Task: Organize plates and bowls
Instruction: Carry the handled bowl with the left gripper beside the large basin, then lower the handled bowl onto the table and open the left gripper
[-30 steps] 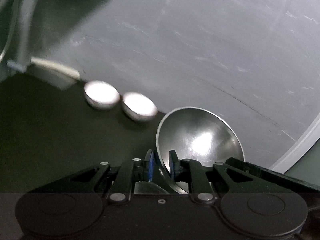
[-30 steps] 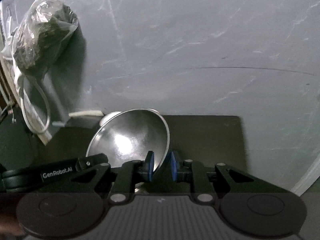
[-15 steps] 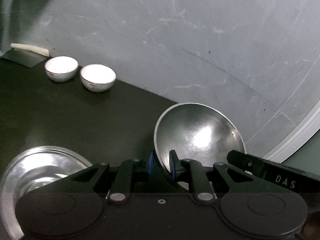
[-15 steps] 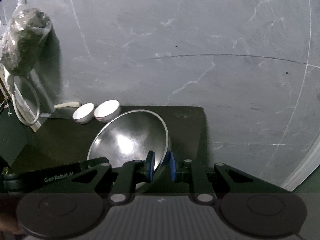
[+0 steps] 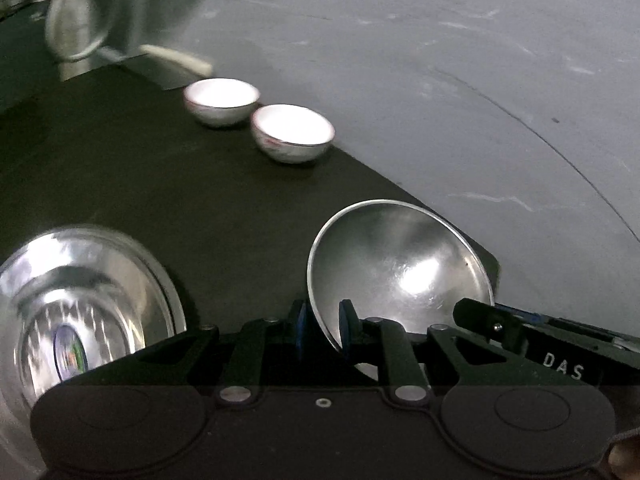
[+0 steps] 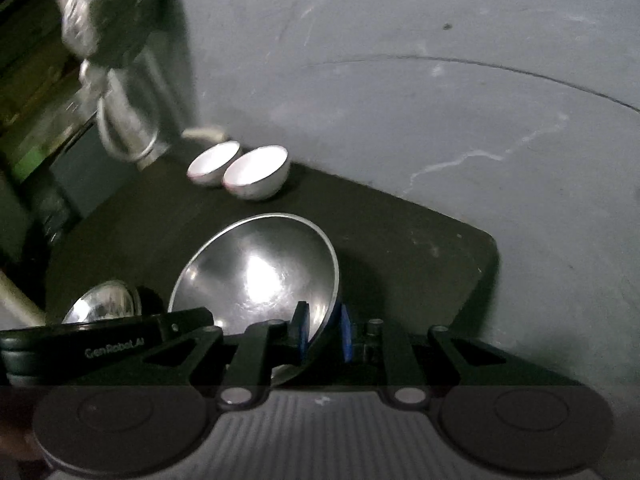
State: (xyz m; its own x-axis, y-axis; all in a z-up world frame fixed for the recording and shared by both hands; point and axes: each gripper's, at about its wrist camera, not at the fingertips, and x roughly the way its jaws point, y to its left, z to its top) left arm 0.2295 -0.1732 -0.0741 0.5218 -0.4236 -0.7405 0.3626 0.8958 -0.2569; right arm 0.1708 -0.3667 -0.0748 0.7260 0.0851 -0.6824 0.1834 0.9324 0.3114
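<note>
Two grippers, left (image 5: pixel 322 330) and right (image 6: pixel 323 334), clamp one steel bowl (image 5: pixel 396 268); two white bowls (image 5: pixel 293 133) and one steel plate (image 5: pixel 80 308) rest nearby.

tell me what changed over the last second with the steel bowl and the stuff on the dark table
Both grippers swung with the steel bowl: the two white bowls, near the left view's centre a second ago, now sit higher in it, and a steel plate came into view low on its left. Unchanged: the left hand-held gripper and right hand-held gripper remain clamped on opposite sides of its rim.
</note>
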